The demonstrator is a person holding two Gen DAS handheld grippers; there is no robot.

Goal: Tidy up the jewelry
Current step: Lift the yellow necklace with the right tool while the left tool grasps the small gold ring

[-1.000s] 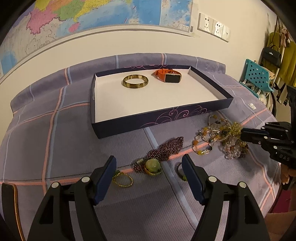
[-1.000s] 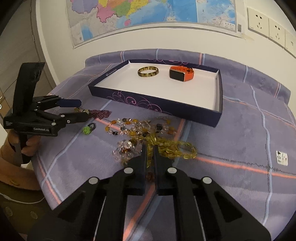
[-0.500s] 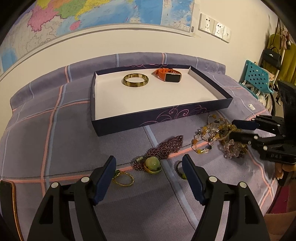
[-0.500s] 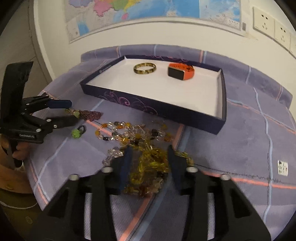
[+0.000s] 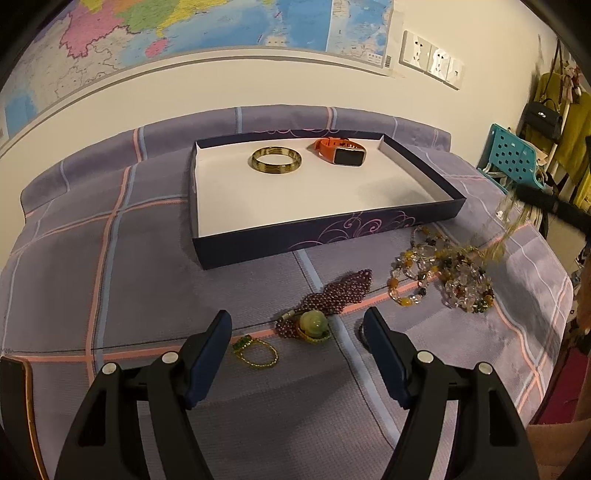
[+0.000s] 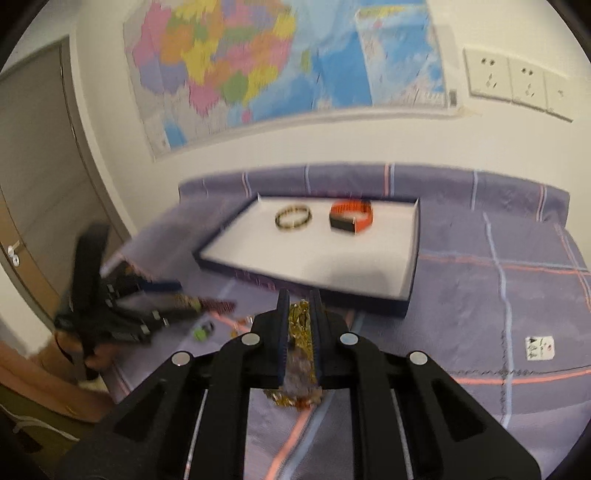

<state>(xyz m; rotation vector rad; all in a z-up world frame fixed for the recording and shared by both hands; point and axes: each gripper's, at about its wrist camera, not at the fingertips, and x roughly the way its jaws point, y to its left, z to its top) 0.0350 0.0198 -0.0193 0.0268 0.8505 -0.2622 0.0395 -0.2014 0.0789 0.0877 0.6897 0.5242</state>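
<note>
No writing reads on your tray (image 5: 325, 236); your right gripper (image 6: 300, 310) fingers are closing on the yellow beads (image 6: 301, 325); your left gripper (image 5: 297, 332) fingers gape empty; only its view shows the purple beads (image 5: 340, 291).

Ahead of you a cream wall (image 5: 258, 85) carries a large coloured map (image 5: 207, 26), with a row of white wall sockets (image 5: 432, 61) to its right. Your bench is draped in a purple plaid cloth (image 5: 92, 236) with pink and blue lines. At the far right stand a teal perforated chair (image 5: 511, 157) and hanging yellow-green clothes (image 5: 569, 129) with a black handbag (image 5: 543, 115). At the left is a grey-brown door (image 6: 33, 147).
</note>
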